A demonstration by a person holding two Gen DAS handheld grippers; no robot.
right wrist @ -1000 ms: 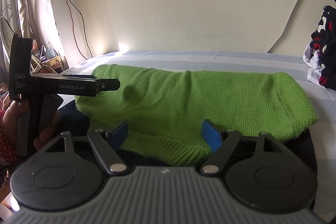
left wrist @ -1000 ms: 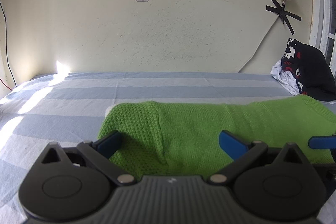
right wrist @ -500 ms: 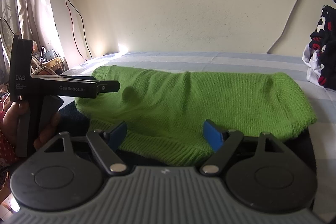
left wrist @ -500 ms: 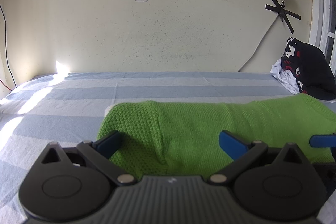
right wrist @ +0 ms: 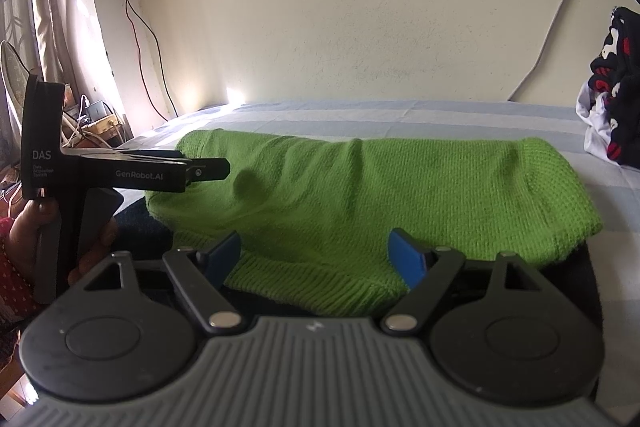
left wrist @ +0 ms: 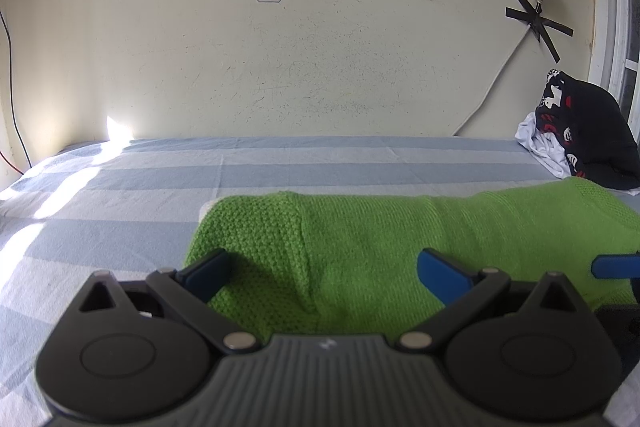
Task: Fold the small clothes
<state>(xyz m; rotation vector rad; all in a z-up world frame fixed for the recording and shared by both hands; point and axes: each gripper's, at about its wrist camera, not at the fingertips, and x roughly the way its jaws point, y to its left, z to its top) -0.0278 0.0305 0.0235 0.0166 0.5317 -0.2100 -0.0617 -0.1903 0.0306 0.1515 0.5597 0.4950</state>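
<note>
The green knit garment lies flat across the striped blue-and-grey bed sheet, filling the middle of both views from about 9 o'clock to 3 o'clock. In the right wrist view the garment shows its ribbed hem along the near edge at 6 o'clock and a dark cloth under its near side, which the left wrist view does not show clearly.

The left gripper sits low at 6 o'clock of its own view with its blue-padded fingers spread wide, nothing between them; the garment's near edge lies in the gap, with one finger just beside its left corner. The right gripper is likewise spread apart and gripping nothing, its fingertips over the ribbed hem.

Only the right wrist view shows the left gripper from outside, at 9 o'clock, black and lettered, with a hand around its handle and its tip at the garment's left end. Only the left wrist view shows a blue fingertip of the right gripper, at 3 o'clock over the garment.

A pile of black, red and white clothes sits at 3 o'clock on the bed near the garment's far right end, also seen in the right wrist view. Behind is a cream wall with a taped cable.
</note>
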